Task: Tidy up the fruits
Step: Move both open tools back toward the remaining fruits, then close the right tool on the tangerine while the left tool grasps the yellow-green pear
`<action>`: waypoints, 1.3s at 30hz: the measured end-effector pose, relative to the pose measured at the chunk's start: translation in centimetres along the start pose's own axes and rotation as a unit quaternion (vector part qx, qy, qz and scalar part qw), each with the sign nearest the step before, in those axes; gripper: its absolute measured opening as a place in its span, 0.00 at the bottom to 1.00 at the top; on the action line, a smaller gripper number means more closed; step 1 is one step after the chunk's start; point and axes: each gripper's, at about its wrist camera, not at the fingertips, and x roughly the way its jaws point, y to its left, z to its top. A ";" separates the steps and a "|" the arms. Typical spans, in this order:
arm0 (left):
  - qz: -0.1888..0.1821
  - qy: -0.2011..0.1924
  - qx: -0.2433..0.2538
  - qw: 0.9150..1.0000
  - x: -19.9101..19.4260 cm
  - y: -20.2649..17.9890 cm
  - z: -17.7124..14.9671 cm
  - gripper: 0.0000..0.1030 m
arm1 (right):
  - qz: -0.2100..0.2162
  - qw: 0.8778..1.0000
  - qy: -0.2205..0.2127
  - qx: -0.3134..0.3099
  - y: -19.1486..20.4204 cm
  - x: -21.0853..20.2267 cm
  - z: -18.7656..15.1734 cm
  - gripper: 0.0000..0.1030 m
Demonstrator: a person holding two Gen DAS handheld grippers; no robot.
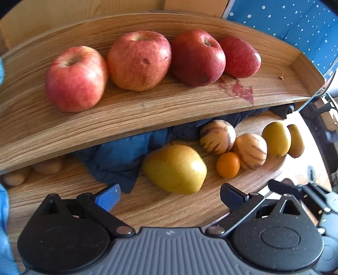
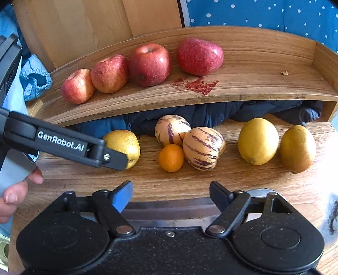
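Note:
My left gripper (image 1: pixel 170 195) is open, its fingertips on either side of the near end of a yellow pear-like fruit (image 1: pixel 175 169) on the wooden tabletop. The right wrist view shows that fruit (image 2: pixel 124 143) with the left gripper's near finger (image 2: pixel 114 158) beside it. My right gripper (image 2: pixel 171 193) is open and holds nothing, short of a small orange (image 2: pixel 171 157). Two striped pepino melons (image 2: pixel 201 148) (image 2: pixel 171 129) lie by the orange, with two yellow fruits (image 2: pixel 257 140) (image 2: pixel 297 148) at the right. Several red apples (image 1: pixel 139 61) line the raised shelf (image 2: pixel 253 84).
A dark blue cloth (image 1: pixel 118 156) is stuffed under the shelf. Brown round items (image 1: pixel 48 167) lie in shadow at the far left. A red stain (image 2: pixel 196 84) marks the shelf beside the apples. A hand (image 2: pixel 12 194) holds the left gripper. Blue dotted fabric (image 2: pixel 274 17) hangs behind.

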 end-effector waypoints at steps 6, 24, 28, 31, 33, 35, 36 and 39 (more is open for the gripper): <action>-0.014 -0.003 -0.010 1.000 1.0 -0.1 0.8 0.94 | -0.007 1.000 -0.002 0.011 0.4 1.8 0.6 0.64; -0.034 -0.010 -0.037 0.999 2.2 1.3 1.5 0.75 | -0.039 0.998 -0.023 0.044 1.3 4.3 1.7 0.36; -0.032 -0.014 -0.035 0.999 2.0 1.2 1.1 0.75 | -0.040 0.998 -0.022 0.044 1.1 4.4 1.8 0.33; -0.030 -0.016 -0.033 0.999 1.8 1.0 0.8 0.74 | -0.034 0.998 -0.021 0.041 0.9 3.9 1.5 0.33; -0.030 -0.016 -0.032 0.999 1.7 1.0 0.6 0.74 | -0.029 0.999 -0.020 0.039 0.9 3.6 1.1 0.33; -0.029 -0.017 -0.031 0.999 1.6 0.8 0.4 0.73 | -0.025 0.999 -0.019 0.035 1.0 3.3 0.8 0.33; -0.029 -0.017 -0.032 0.999 1.5 0.8 0.2 0.73 | -0.023 0.999 -0.019 0.034 1.0 3.1 0.7 0.33; -0.029 -0.018 -0.031 0.999 1.3 0.4 -0.2 0.70 | -0.016 0.999 -0.019 0.032 1.0 2.4 0.2 0.33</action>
